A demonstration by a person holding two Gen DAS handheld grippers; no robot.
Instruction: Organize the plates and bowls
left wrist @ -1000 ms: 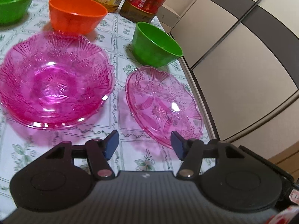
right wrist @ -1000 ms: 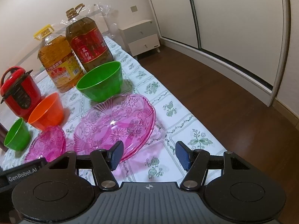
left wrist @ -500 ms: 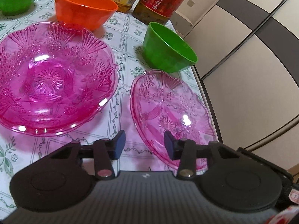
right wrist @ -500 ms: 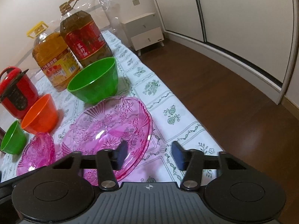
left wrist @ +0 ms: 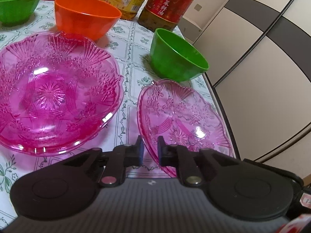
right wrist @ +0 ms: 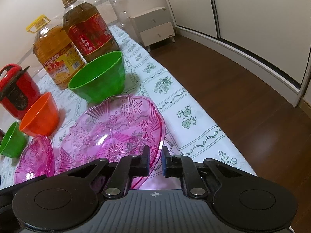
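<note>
Both claws have just closed: the left claw [left wrist: 149,149] and right claw [right wrist: 155,160] each pinch the small pink plate's [left wrist: 182,120] rim, ready to lift

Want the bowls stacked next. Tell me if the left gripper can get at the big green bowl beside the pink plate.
Probably not yet: the left gripper is shut on the pale pink plate. The green bowl sits just beyond the plate, unobstructed, once the plate is released.
</note>
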